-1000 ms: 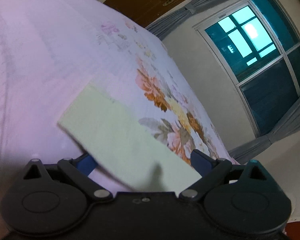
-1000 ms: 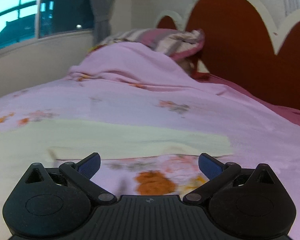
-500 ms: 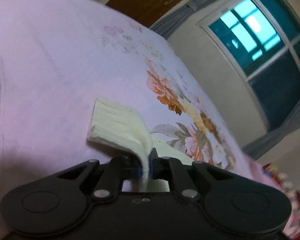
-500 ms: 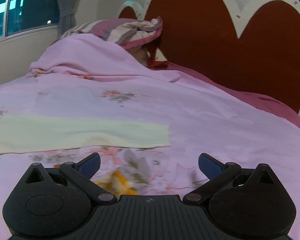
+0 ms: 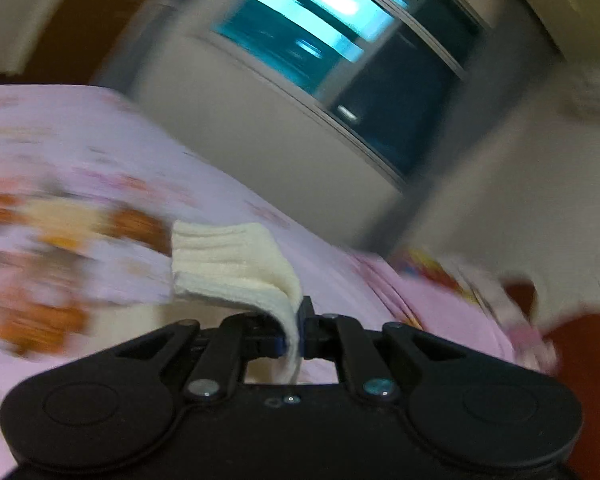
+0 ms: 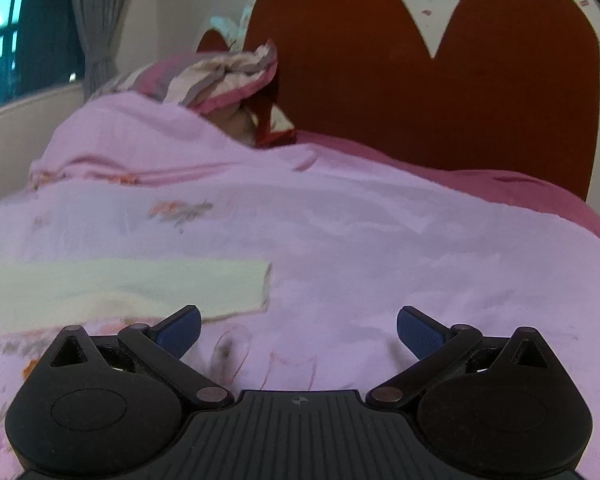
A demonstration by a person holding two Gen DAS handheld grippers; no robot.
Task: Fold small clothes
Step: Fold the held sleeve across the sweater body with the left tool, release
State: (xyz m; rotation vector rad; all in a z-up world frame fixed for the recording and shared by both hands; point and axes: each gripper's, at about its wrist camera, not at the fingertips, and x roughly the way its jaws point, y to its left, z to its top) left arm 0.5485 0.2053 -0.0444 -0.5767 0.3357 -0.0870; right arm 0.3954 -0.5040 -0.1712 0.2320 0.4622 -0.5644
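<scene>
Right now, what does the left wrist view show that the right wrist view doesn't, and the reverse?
Left wrist only: the left hand-held gripper shut on an end of the cream cloth, lifting it off the bedspread; the picture is blurred.

Right wrist only: the right hand-held gripper open with nothing between its jaws, the cloth's other end lying flat, a heart-shaped headboard and a pillow.

Both: cloth, pink floral bedspread, window.

We see a ribbed, matt knit cloth (image 5: 236, 264), a soft matt quilt (image 6: 380, 248), matt black plastic gripper (image 6: 298, 330) arms, and a smooth headboard (image 6: 440, 92).
</scene>
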